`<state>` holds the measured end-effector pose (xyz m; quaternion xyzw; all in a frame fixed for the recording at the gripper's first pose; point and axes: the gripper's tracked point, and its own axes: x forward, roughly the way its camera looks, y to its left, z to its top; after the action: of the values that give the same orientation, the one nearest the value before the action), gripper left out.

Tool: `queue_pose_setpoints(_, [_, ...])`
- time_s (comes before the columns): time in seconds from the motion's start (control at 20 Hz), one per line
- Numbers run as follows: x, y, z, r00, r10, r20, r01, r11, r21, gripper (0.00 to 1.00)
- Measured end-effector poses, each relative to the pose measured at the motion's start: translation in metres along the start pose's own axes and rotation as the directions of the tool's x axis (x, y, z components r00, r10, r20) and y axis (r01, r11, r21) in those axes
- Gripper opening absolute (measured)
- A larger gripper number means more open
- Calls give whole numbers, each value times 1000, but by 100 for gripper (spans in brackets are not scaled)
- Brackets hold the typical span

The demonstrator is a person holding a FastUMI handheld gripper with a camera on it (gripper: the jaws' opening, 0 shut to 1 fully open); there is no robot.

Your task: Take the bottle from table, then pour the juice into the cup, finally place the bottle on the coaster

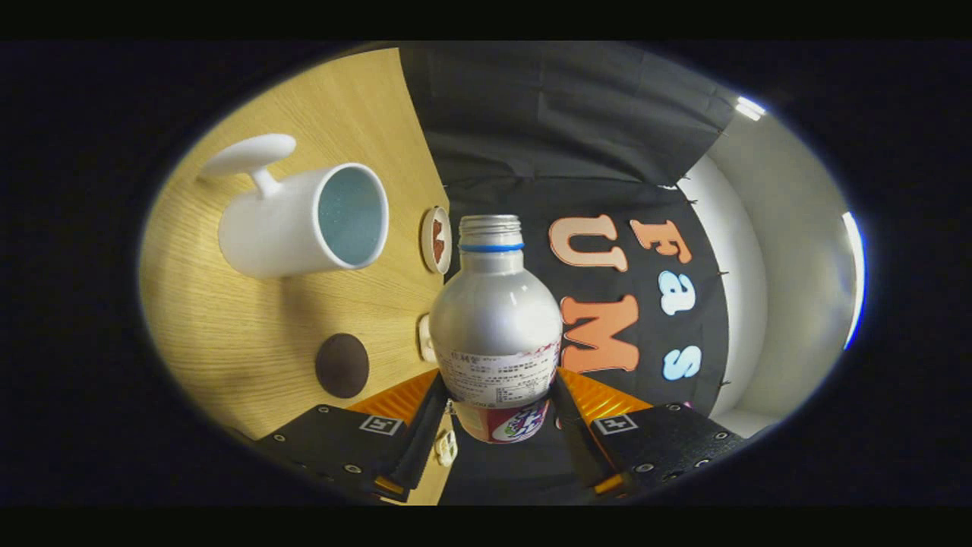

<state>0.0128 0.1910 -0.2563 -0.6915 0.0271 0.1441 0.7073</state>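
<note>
Between the fingers (pixel 497 414) the uncapped silver bottle (pixel 495 319) is grasped from both sides. Beyond it the white cup (pixel 304 220) and a dark round coaster (pixel 342 365) are seen on the wooden tabletop (pixel 228 334).

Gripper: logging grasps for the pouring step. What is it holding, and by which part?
The gripper holds the silver bottle by its labelled lower body, one finger on each side.

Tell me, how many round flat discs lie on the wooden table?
2. A dark brown round coaster lies just ahead of the fingers, below the white mug. A pale-rimmed reddish disc lies between mug and silver bottle.
</note>
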Motion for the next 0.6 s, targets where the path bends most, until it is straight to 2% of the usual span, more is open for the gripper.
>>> queue_pose_setpoints(0.3, [-1,-4,0,999,-29,32,33,991,-131,76])
queue_pose_setpoints(0.6, [2,-9,-3,998,-36,43,43,984,-174,76])
